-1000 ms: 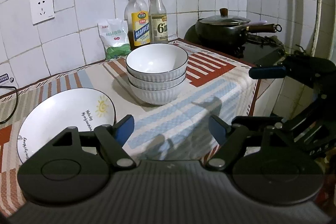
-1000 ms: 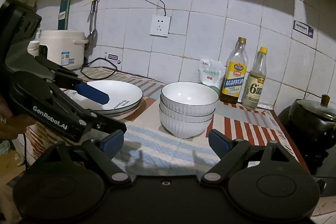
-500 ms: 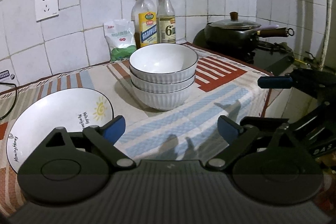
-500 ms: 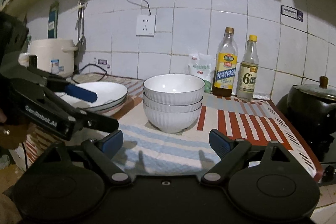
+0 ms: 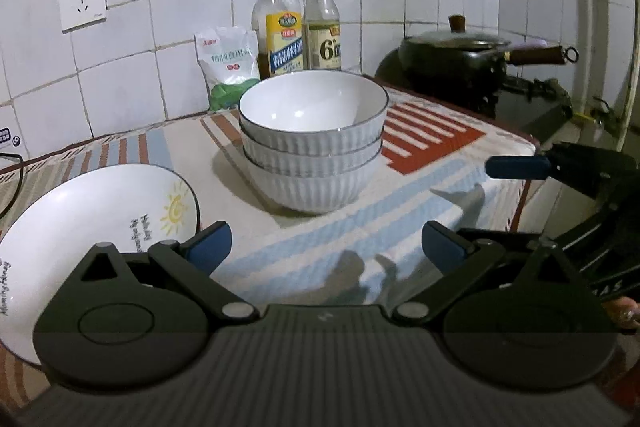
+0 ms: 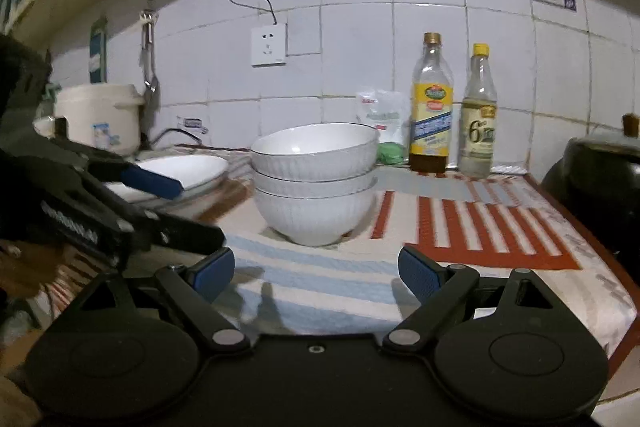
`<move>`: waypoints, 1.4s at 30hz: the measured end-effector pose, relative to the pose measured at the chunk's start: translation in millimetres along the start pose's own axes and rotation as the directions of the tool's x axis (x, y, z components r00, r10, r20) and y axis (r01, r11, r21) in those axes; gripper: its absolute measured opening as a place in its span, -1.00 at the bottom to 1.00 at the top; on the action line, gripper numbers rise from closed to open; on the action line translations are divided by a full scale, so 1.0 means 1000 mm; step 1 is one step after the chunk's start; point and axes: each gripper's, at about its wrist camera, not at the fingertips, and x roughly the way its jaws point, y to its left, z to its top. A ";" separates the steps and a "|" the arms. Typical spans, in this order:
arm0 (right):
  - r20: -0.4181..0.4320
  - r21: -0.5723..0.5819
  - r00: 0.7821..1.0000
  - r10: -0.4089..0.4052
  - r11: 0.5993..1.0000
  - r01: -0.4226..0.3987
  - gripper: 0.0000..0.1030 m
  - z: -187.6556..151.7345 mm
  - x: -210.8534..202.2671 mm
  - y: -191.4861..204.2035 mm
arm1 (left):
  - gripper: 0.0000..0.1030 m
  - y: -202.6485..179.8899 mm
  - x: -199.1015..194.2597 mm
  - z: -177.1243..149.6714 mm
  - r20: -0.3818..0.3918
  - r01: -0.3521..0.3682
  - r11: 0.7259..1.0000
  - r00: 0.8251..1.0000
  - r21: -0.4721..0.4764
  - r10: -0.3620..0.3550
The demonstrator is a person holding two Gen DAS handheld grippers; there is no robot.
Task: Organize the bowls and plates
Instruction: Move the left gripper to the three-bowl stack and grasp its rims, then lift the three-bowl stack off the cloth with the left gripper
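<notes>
Striped cloth point(image 5: 304, 247): stacked bowls point(image 5: 312, 143) beyond wide-spread left fingers point(image 5: 208, 243), untouched.

This is a home kitchen. White wall tiles point(image 6: 352, 75) are seen behind a counter covered by a striped cloth point(image 5: 420, 195). A black pan with a lid point(image 5: 452, 55) is set on a stove, a rice cooker point(image 6: 98, 119) is kept nearby, and sauce bottles point(image 5: 280, 27) are stood by the wall.

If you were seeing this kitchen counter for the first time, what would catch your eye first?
A stack of three white ribbed ceramic bowls stands mid-counter on the striped cloth. To its left lies a white plate with a yellow sun drawing; two clear glass bottles with yellow labels stand behind, against the tiled wall.
</notes>
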 end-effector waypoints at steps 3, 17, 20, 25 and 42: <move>-0.018 -0.003 1.000 -0.014 1.000 0.014 0.96 -0.002 0.007 -0.005 | 1.00 -0.001 0.005 0.000 0.046 0.008 1.000 0.999 -0.001 -0.008; 0.010 0.019 0.999 0.053 0.998 -0.053 0.96 -0.008 0.070 -0.012 | 1.00 0.005 0.043 0.014 0.077 -0.006 0.997 0.997 -0.078 0.012; 0.022 0.003 0.997 0.074 0.997 -0.074 0.96 -0.006 0.084 -0.009 | 1.00 0.008 0.053 0.016 0.069 0.007 0.998 0.998 -0.066 -0.003; 0.032 -0.006 0.995 0.091 0.996 -0.091 0.96 -0.002 0.104 -0.010 | 1.00 0.012 0.064 0.017 0.057 0.020 0.999 0.998 -0.038 -0.018; 0.051 -0.058 0.988 0.145 0.988 -0.142 1.00 0.009 0.124 -0.006 | 1.00 0.011 0.083 0.022 0.047 -0.001 1.000 0.999 -0.012 0.002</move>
